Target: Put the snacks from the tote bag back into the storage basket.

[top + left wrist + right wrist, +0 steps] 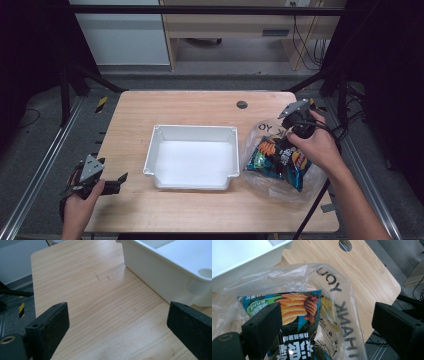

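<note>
A clear plastic bag (270, 150) printed "THANK YOU" lies on the right of the wooden table (200, 107). Inside it is a blue and black chip packet (277, 159). My right gripper (291, 135) hovers over the bag's far end, open. In the right gripper view its black jaws stand wide on either side of the chip packet (294, 306) and the bag's film (342, 307), closed on nothing. A yellowish packet (328, 306) shows behind the chips. My left gripper (119, 182) rests low at the table's front left, open and holding nothing.
A white plastic tray (195, 129) stands mid-table between the two grippers; its wall (155, 277) is near the left gripper's right jaw. A round cable hole (242, 104) lies at the back of the table. Black frame posts flank the table.
</note>
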{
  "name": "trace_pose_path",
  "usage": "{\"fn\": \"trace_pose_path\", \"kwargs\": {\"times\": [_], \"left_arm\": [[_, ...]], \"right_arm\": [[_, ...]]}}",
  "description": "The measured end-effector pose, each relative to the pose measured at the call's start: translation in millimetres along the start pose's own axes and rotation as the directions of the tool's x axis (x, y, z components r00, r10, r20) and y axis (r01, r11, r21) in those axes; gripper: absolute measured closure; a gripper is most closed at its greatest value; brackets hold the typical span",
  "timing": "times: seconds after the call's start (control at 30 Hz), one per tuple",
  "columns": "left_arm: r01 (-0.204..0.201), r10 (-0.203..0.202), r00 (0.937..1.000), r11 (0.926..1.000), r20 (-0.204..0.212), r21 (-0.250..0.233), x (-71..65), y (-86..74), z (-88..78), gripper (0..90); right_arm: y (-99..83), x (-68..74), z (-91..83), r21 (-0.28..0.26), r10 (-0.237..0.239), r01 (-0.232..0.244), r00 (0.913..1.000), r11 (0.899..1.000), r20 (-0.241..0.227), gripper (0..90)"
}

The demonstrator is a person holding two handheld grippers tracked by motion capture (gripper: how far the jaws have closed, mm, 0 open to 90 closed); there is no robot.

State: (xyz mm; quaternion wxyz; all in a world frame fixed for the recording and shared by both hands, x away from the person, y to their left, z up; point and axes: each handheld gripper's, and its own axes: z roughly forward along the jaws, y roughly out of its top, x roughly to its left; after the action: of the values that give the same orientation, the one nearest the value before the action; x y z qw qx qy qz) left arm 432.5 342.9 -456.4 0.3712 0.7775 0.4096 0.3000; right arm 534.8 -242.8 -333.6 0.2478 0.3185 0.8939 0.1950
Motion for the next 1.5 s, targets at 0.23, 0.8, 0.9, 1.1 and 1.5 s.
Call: {"fn": "trace_pose_path", "kwargs": {"times": [0.23,0.8,0.9,1.1,1.5], "left_arm": [[0.065,-0.065,0.9978,0.9979,-0.014,0.003,10.9,-5.9,-3.9,3.8],[0.093,-0.093,0.9956,0.9957,-0.01,-0.006,16.7,-6.6,-3.4,3.9],[0.087,-0.087,0.9961,0.9961,-0.014,-0.013,15.2,-6.2,-5.8,3.9],[0.078,-0.078,0.9969,0.9969,-0.011,-0.01,14.2,-4.8,-4.4,3.9],[0.044,-0.044,0.999,0.999,0.009,0.011,6.6,-3.3,-0.1,3.9]], "right_arm": [[-7.4,-2.3,7.4,-0.012,0.009,-0.009,0.9993,1.0,-0.035,9.6],[-11.0,8.4,29.8,0.047,-0.01,0.016,0.9906,0.999,-0.137,7.7],[-14.4,11.5,34.6,0.079,-0.008,0.019,0.9894,0.997,-0.145,7.2],[-25.4,13.5,42.2,0.109,0.004,0.014,0.9866,0.994,-0.163,6.9],[-45.4,16.9,58.4,0.157,0.032,-0.001,0.9805,0.988,-0.194,6.8]]}}
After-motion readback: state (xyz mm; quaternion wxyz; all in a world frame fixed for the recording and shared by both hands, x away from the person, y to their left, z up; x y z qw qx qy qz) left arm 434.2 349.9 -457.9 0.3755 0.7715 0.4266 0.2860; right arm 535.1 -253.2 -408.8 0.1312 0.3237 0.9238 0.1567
